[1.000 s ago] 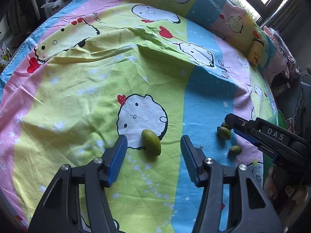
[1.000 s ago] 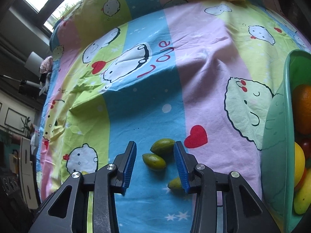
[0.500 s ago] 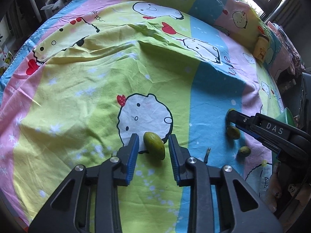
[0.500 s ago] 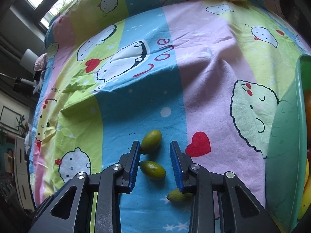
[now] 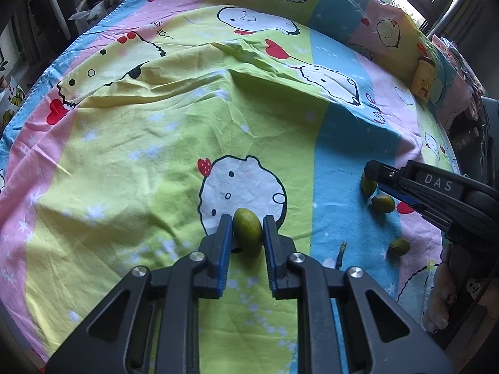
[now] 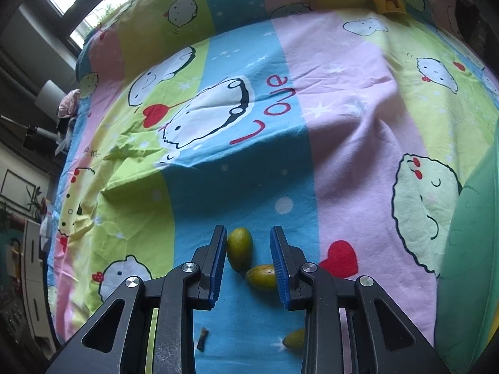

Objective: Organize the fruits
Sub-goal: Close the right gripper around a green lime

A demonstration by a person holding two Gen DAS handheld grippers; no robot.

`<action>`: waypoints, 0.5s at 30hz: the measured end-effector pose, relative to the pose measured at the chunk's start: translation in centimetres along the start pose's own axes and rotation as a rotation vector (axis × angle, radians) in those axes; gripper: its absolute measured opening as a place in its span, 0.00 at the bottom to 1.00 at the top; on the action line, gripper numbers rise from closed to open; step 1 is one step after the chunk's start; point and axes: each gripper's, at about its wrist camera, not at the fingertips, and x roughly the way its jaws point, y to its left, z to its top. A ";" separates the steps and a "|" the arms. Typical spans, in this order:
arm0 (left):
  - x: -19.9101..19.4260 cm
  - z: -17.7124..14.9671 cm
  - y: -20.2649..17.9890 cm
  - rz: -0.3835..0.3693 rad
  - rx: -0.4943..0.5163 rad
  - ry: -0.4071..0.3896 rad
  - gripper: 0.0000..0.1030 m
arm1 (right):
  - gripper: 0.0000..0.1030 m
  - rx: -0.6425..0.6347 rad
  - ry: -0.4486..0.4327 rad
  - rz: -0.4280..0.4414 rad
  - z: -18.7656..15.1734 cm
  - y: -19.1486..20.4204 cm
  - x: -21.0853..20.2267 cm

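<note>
In the left wrist view my left gripper (image 5: 248,222) is shut on a small green oval fruit (image 5: 248,235) that lies on the cartoon-print bedsheet (image 5: 187,131). My right gripper (image 6: 248,233) points down at the blue stripe, and its jaws are closing. Two green fruits lie between them: one (image 6: 239,249) against the left pad, the other (image 6: 261,276) lying crosswise by the right pad. Neither looks squeezed. A third green fruit (image 6: 294,338) lies nearer, half hidden under the right finger.
A green basin (image 6: 474,233) stands at the right edge of the bed. A small stem piece (image 6: 202,339) lies on the blue stripe. A yellow jar (image 5: 424,79) stands at the far side. A person's hand (image 5: 443,296) holds the right gripper.
My left gripper's jaws came together from wide apart onto the green fruit. The right gripper's jaws narrowed around the two fruits and shifted slightly over them.
</note>
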 end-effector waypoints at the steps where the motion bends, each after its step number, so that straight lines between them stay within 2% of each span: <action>1: 0.0 0.0 0.0 -0.003 -0.002 0.000 0.18 | 0.28 -0.009 0.003 -0.003 0.0 0.2 0.2; 3: -0.1 0.0 0.1 -0.010 -0.006 0.000 0.18 | 0.20 -0.026 0.009 -0.008 -0.1 0.6 0.5; 10: -1.1 -0.1 0.1 -0.058 -0.017 -0.017 0.18 | 0.20 -0.020 -0.006 -0.003 -0.4 0.5 0.0; 15: -2.2 -0.2 -0.3 -0.098 -0.012 -0.044 0.18 | 0.20 -0.011 -0.061 0.027 -0.5 0.3 -2.3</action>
